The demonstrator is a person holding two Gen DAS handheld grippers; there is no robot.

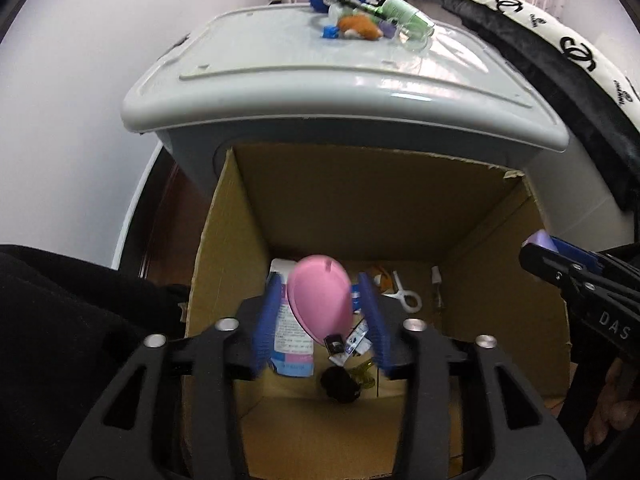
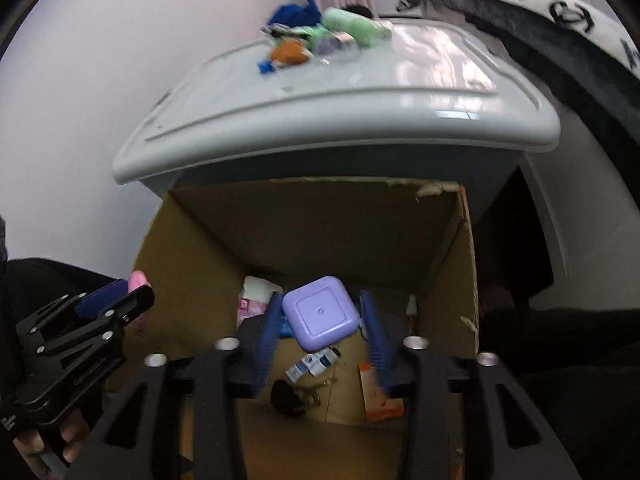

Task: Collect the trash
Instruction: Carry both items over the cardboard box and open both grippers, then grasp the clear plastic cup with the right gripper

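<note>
Cardboard box (image 1: pixel 360 208) already holds several scraps; left gripper (image 1: pixel 320 312) jaws apart, pink lid (image 1: pixel 320 300) loose between them; right gripper (image 2: pixel 320 320) likewise open around purple lid (image 2: pixel 320 312), both over box; more trash (image 1: pixel 372 20) left on grey bin top (image 1: pixel 280 68)

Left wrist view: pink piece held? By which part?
Apparently not: the pink piece sits between the left gripper's fingers over the cardboard box, with gaps on both sides.

Bright window backlight, fisheye edges, slight blur.
</note>
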